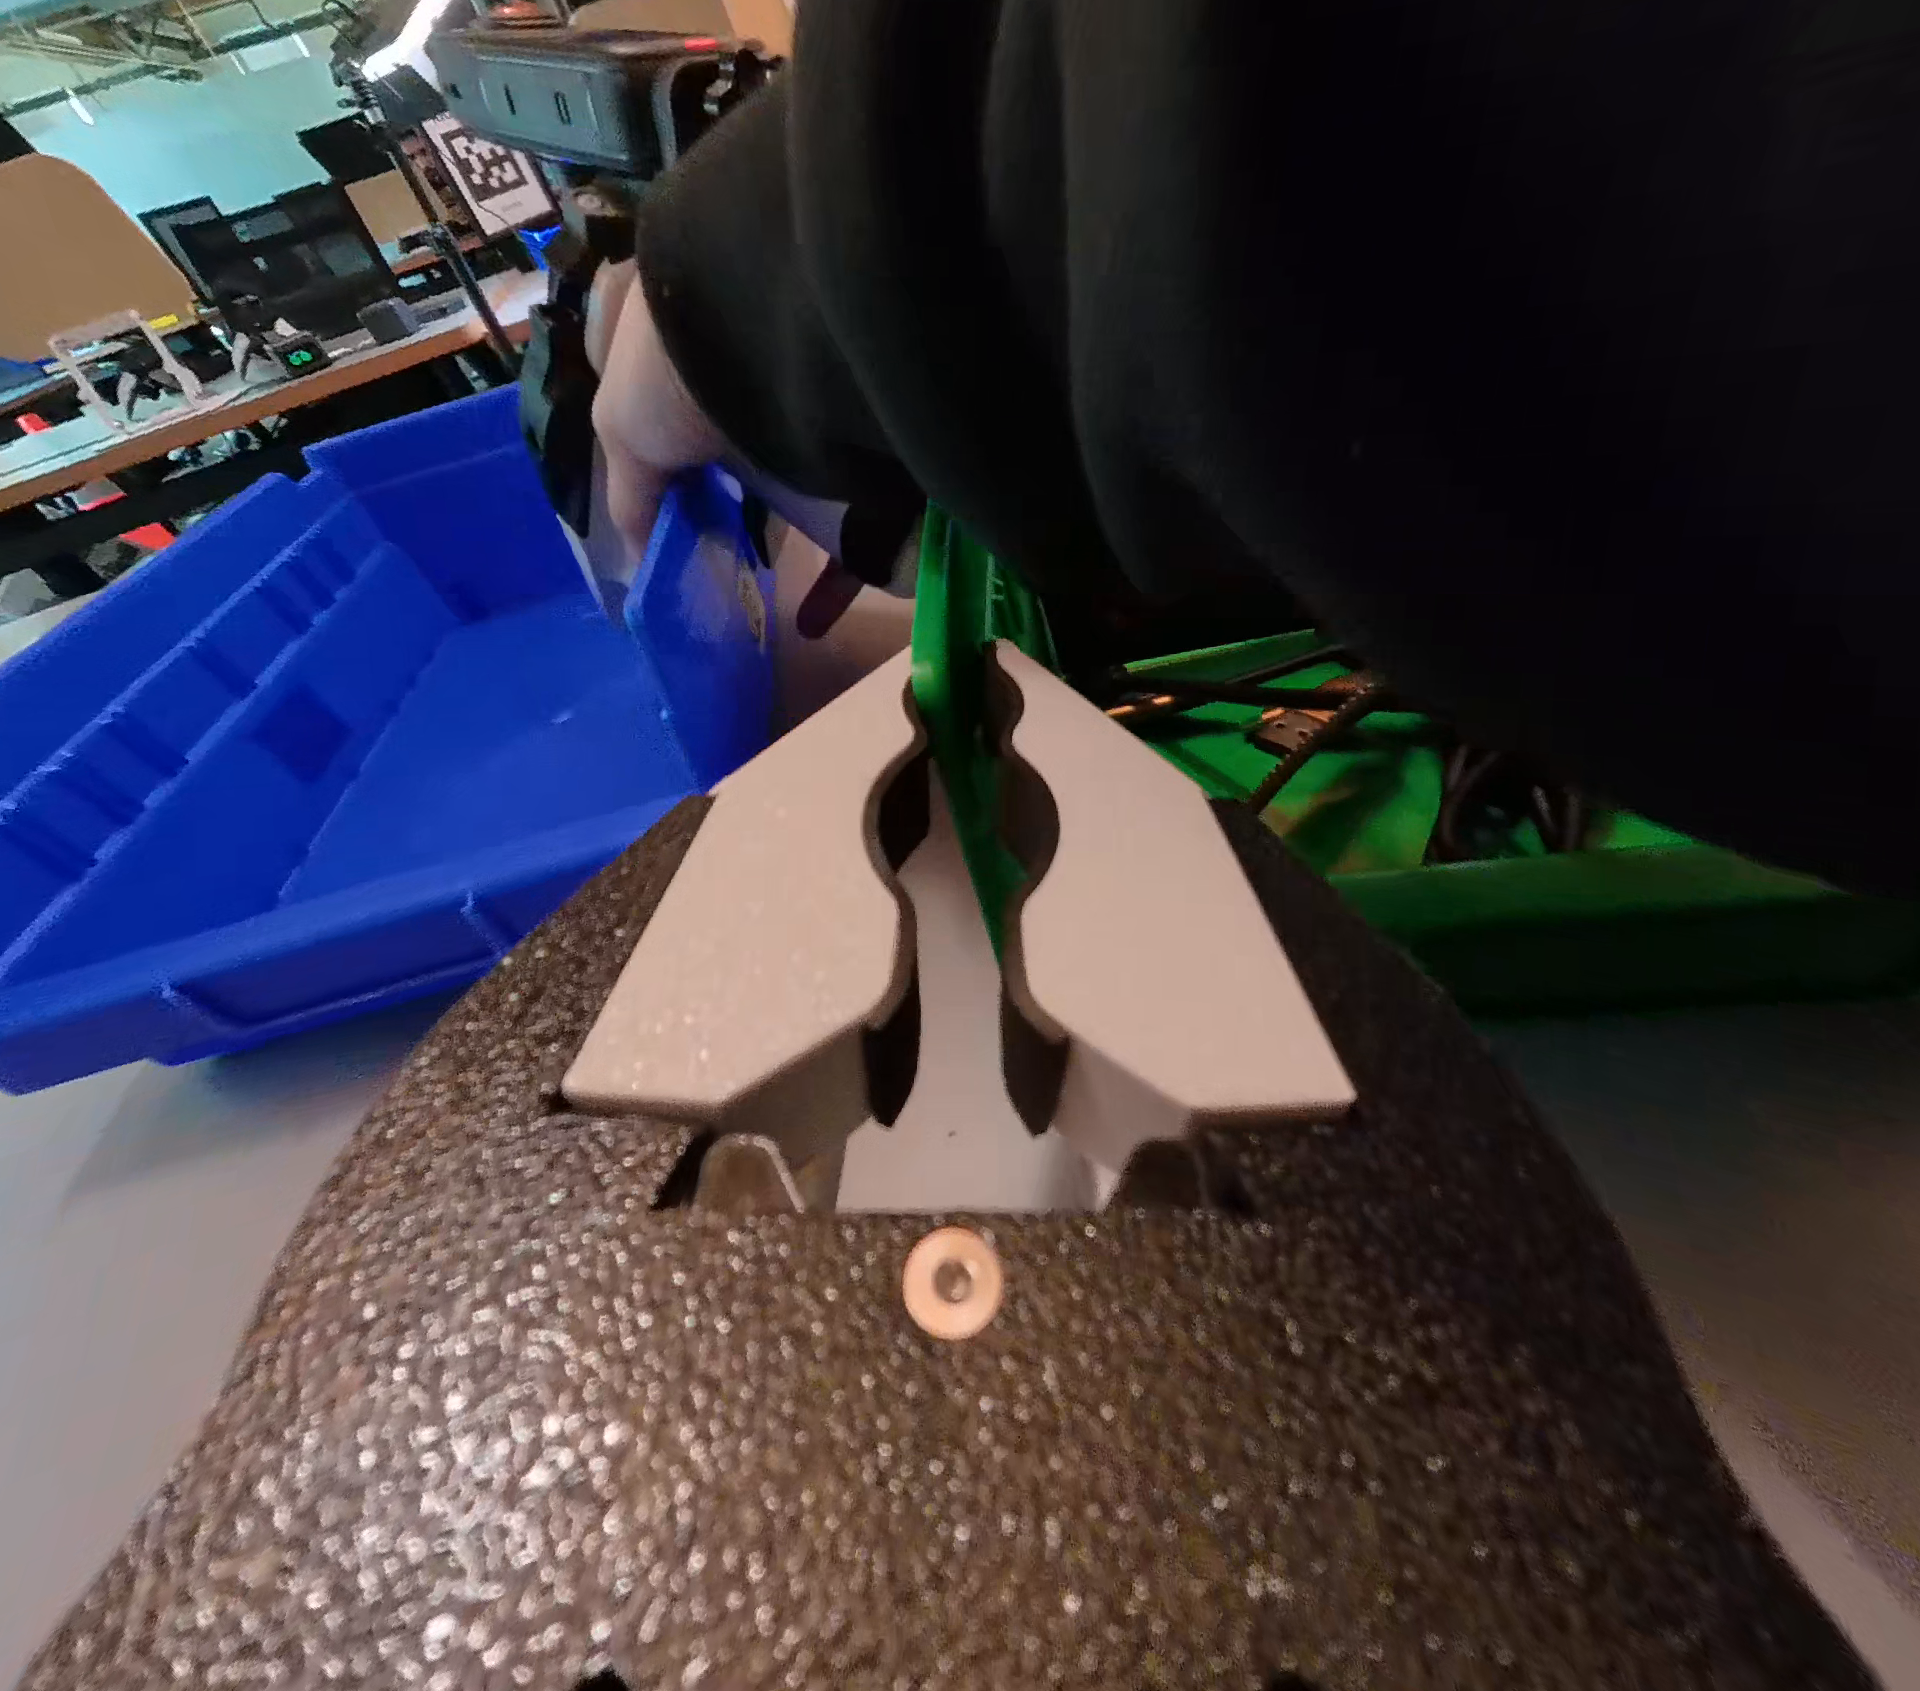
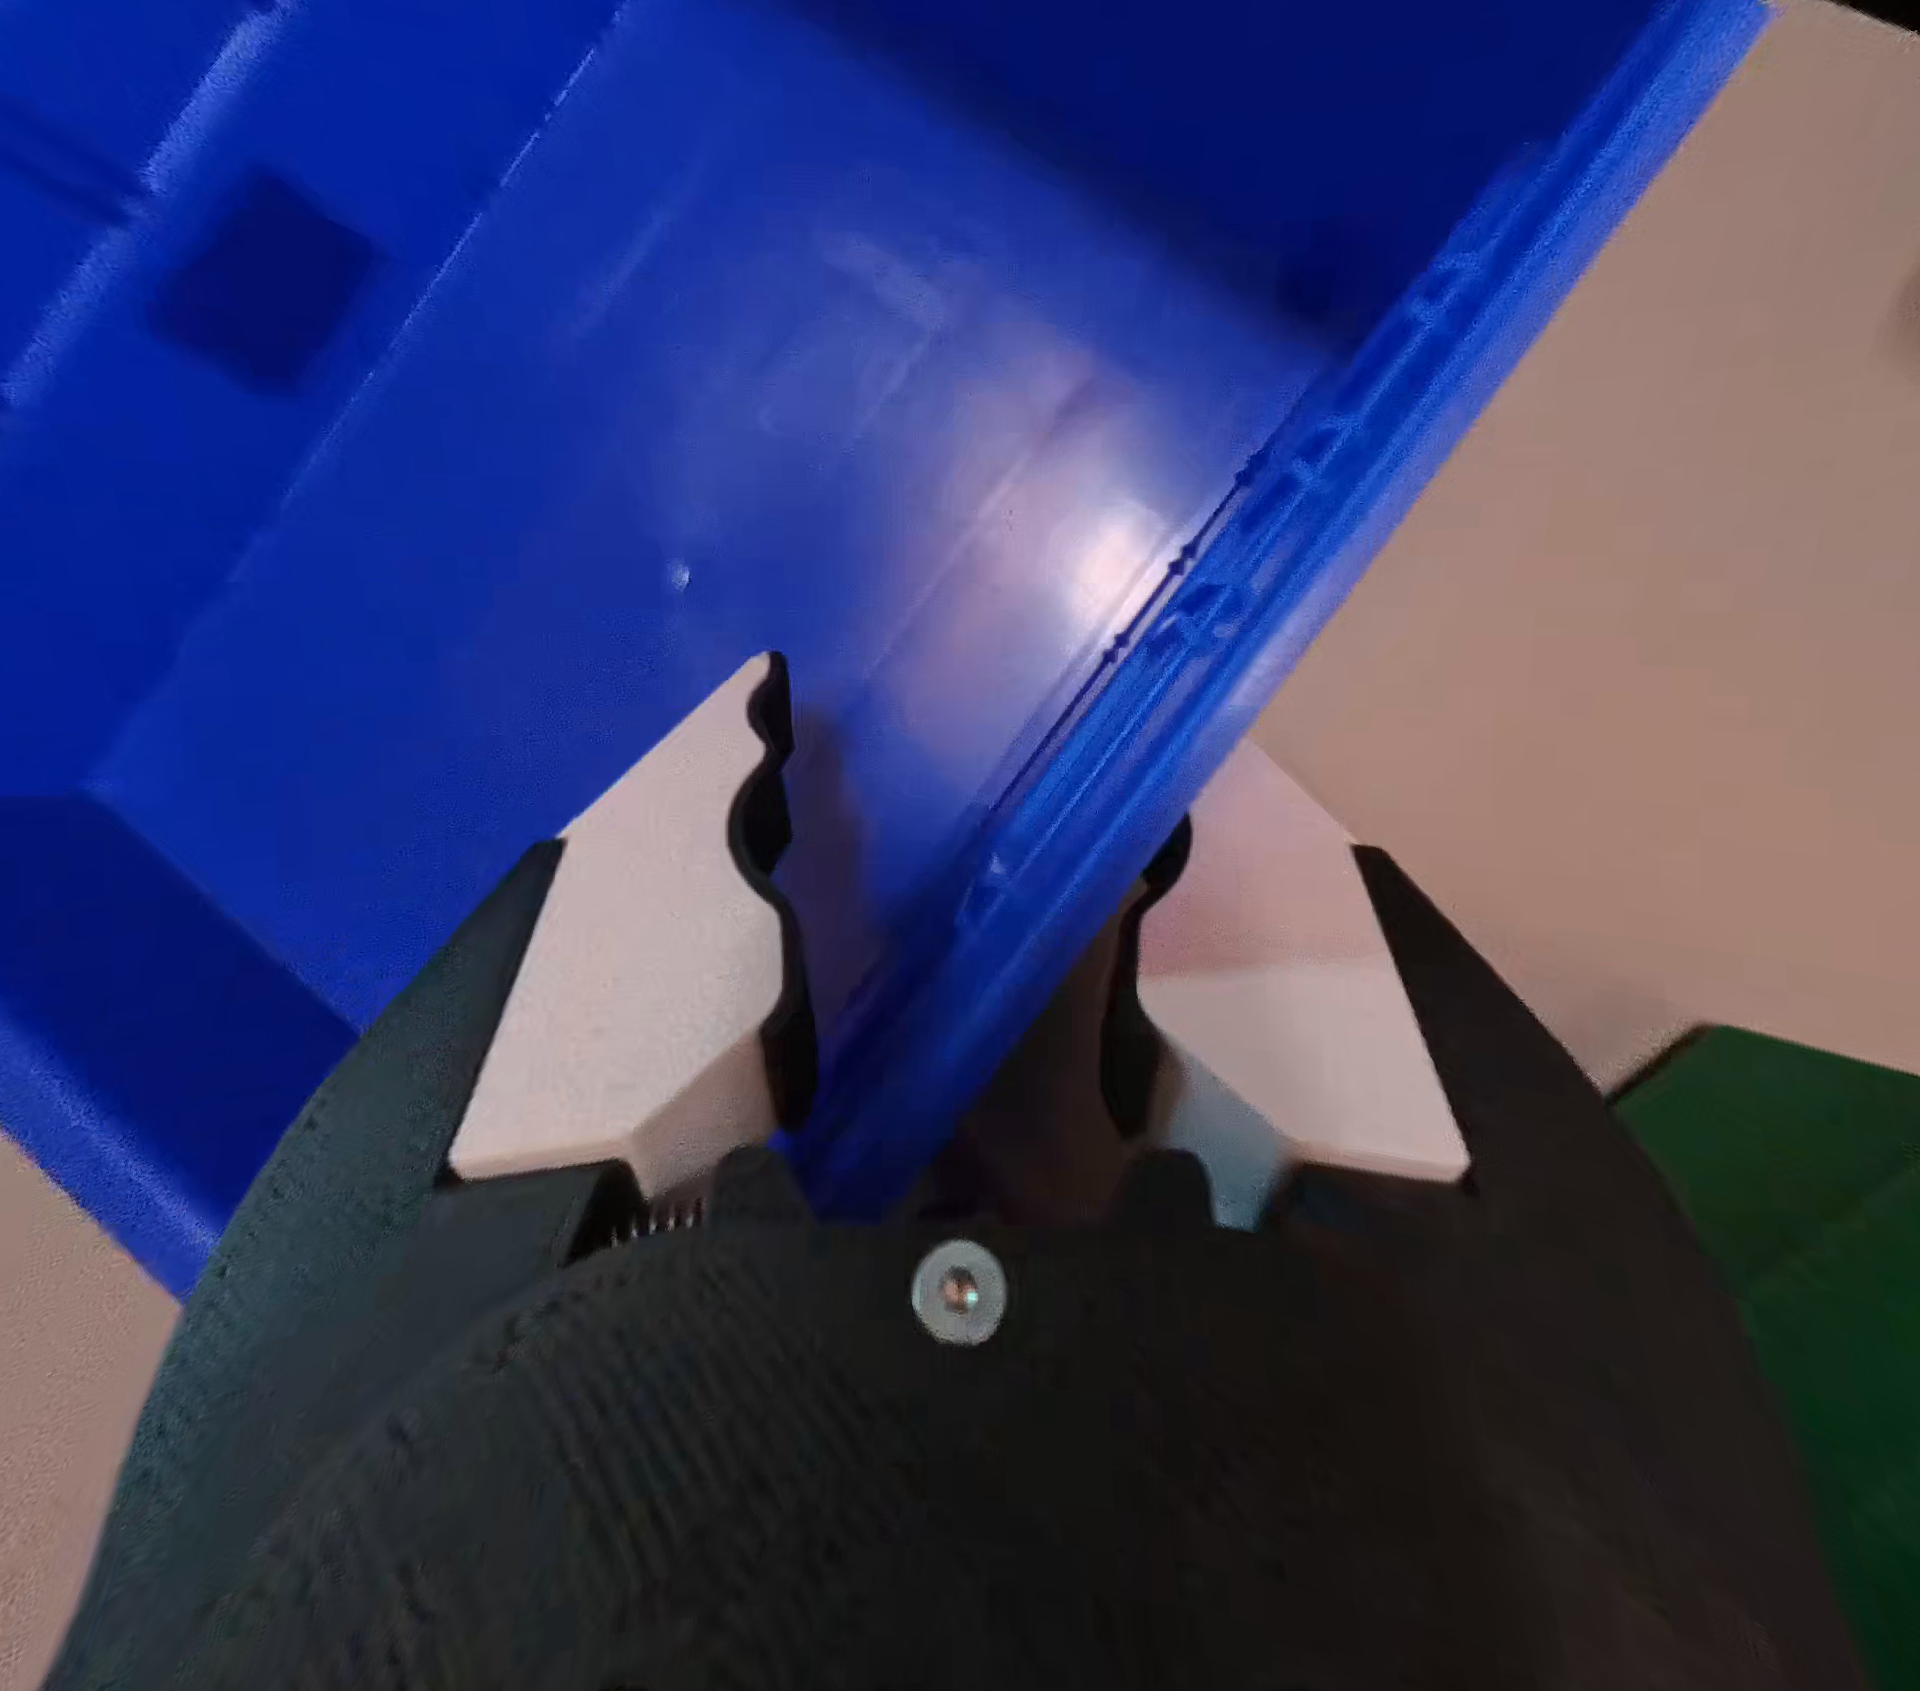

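Note:
My left gripper (image 1: 954, 675) is shut on the thin upright wall of a green bin (image 1: 1610, 914), which runs between its grey fingers (image 1: 790, 893). My right gripper (image 2: 1013, 706) straddles the side wall of an empty blue bin (image 2: 623, 394), with one finger inside and one outside, and is closed on the rim. In the left wrist view the blue bin (image 1: 312, 810) sits to the left of the green one. There the right gripper (image 1: 566, 415), held by a hand, is at the blue bin's near wall.
A person's black sleeve (image 1: 1351, 291) fills the upper right of the left wrist view and hides much of the green bin. Dark cables and parts lie in that bin (image 1: 1299, 706). Both bins stand on a pale table (image 2: 1558, 498). Desks with equipment stand far behind (image 1: 208, 353). Left tips to right tips: about 20 cm.

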A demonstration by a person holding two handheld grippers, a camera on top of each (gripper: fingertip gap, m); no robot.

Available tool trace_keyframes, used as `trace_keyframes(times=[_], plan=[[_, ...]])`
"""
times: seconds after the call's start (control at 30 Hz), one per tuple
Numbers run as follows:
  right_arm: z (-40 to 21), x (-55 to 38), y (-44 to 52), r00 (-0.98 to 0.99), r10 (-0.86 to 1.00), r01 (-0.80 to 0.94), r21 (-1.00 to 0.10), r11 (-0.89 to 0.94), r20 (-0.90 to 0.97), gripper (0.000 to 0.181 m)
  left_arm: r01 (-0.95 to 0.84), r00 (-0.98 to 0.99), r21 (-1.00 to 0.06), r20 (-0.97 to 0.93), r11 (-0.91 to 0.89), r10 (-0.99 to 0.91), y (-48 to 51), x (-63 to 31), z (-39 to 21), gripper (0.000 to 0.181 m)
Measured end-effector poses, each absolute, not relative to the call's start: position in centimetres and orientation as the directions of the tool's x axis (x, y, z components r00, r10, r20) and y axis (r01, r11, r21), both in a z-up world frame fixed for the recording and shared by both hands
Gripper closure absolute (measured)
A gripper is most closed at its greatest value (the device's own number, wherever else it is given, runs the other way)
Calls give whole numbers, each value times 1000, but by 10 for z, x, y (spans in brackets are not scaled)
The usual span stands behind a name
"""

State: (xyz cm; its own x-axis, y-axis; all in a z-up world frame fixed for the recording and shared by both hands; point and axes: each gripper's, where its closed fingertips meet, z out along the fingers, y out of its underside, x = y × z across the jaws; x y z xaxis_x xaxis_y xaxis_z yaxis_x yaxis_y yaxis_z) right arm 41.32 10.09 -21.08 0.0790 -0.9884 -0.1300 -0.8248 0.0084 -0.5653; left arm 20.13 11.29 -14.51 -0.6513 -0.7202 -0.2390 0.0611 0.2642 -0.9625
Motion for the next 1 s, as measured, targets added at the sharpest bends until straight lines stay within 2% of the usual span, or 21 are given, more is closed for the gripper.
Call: trace_keyframes(times=[0.1,0.2,0.33,0.5,0.6,0.73,0.87,1.0], plan=[[-203,416,98,-31,-978,-815,-562,144,-206,153,76,-647,-958,-259,278,-717,114,200,-145,178],[-182,412,117,101,-941,-807,-579,113,-324,159,87,-661,-963,-248,256,-708,114,198,-142,179],[-106,411,113,215,-890,-733,-669,126,-403,162,77,-657,-956,-264,285,-706,117,202,-146,178],[17,387,4,236,-917,-578,-805,133,-321,164,54,-638,-957,-254,286,-727,131,206,-148,178],[50,340,-91,213,-952,-545,-836,69,-218,165,3,-619,-967,-201,253,-759,147,214,-148,178],[13,252,-229,94,-984,-621,-781,60,-150,164,-84,-576,-982,-93,172,-812,175,227,-148,179],[-78,156,-350,-134,-975,-719,-660,218,-177,163,-151,-526,-984,-5,99,-851,203,239,-149,180],[-157,84,-422,-318,-913,-720,-561,409,-257,163,-167,-450,-982,-2,87,-893,234,247,-150,180]])
